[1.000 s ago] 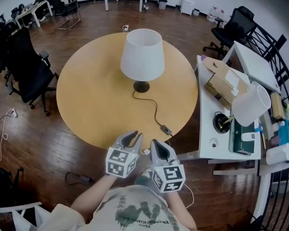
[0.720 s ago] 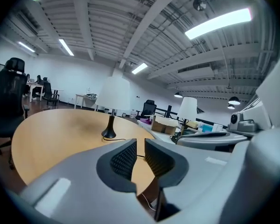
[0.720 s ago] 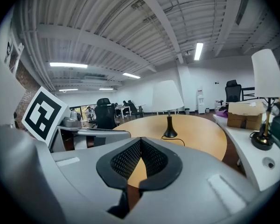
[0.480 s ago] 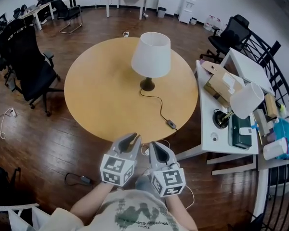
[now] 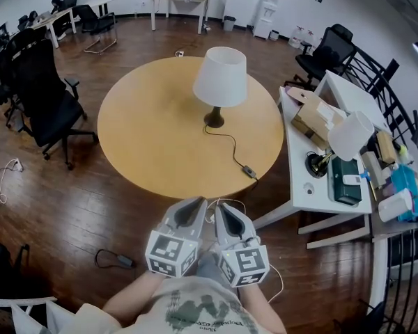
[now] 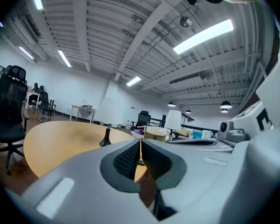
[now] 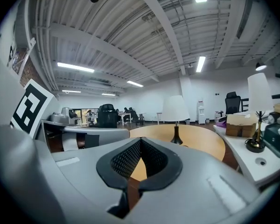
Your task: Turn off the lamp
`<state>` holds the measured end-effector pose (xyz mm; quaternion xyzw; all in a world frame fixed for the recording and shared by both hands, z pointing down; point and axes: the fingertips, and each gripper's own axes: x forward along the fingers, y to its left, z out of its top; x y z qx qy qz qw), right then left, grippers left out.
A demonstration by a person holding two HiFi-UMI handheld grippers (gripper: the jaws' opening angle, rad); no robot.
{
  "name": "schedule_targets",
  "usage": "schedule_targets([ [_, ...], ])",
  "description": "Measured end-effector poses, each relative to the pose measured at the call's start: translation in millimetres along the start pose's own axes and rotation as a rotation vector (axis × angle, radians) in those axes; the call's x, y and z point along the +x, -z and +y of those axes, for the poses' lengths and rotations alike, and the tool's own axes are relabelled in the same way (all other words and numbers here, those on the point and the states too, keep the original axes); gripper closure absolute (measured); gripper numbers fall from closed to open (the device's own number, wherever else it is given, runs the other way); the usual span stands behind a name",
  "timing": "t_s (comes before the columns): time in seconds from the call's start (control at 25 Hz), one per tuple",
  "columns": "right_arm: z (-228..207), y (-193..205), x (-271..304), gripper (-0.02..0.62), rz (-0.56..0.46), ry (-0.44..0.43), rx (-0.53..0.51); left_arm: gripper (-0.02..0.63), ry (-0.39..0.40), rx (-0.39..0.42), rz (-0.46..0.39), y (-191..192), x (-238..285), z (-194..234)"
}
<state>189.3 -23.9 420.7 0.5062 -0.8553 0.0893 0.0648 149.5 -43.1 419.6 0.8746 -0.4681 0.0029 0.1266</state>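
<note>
The white-shaded, dark-based lamp (image 5: 221,82) stands right of centre on the round wooden table (image 5: 146,138), with bare top all around it. Short of the table's near edge, the grey left gripper (image 5: 195,202) has just been closing its jaws, which now meet on nothing. The grey right gripper (image 5: 221,206) is likewise clenched and empty.

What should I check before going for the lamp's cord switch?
1. Switch in view on the cord, near the table edge: ok.
2. Left gripper empty: jaws have just been closing, now together, nothing between: ok.
3. Right gripper empty, jaws together: ok.
4. Grippers at the switch: not ok, both short of the table.
5. Lamp lit: cannot tell.
</note>
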Motion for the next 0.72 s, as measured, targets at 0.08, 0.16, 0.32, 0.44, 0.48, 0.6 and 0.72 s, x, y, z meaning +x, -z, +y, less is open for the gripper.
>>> schedule_targets([
  [0.08,5.4,0.6,-5.9,0.595,-0.008,0.005,0.001,0.601,0.003,0.006,-0.005,0.1,-9.3,-3.0],
  [0.16,9.9,-0.1,-9.9,0.595,-0.012,0.010,0.000,0.605,0.000,0.004,-0.007,0.5,-17.4,-2.9],
  [0.32,18.1,2.7,-14.6,0.595,-0.013,0.007,0.001,0.606,-0.010,0.003,-0.015,1.6,-29.9,-1.5],
  [0.44,24.3,5.2,-15.7,0.595,-0.013,-0.001,0.002,0.606,-0.016,0.000,-0.021,1.0,-35.9,-0.1],
  [0.48,26.9,4.4,-15.7,0.595,-0.012,-0.005,-0.001,0.606,-0.017,-0.002,-0.022,0.4,-37.6,0.7],
  [0.6,31.4,3.2,-15.6,0.595,-0.008,-0.013,-0.009,0.606,-0.021,-0.004,-0.025,-0.5,-40.9,2.2],
  [0.72,32.0,4.4,-16.9,0.595,-0.006,-0.015,-0.010,0.606,-0.023,-0.007,-0.025,0.0,-42.5,2.4],
])
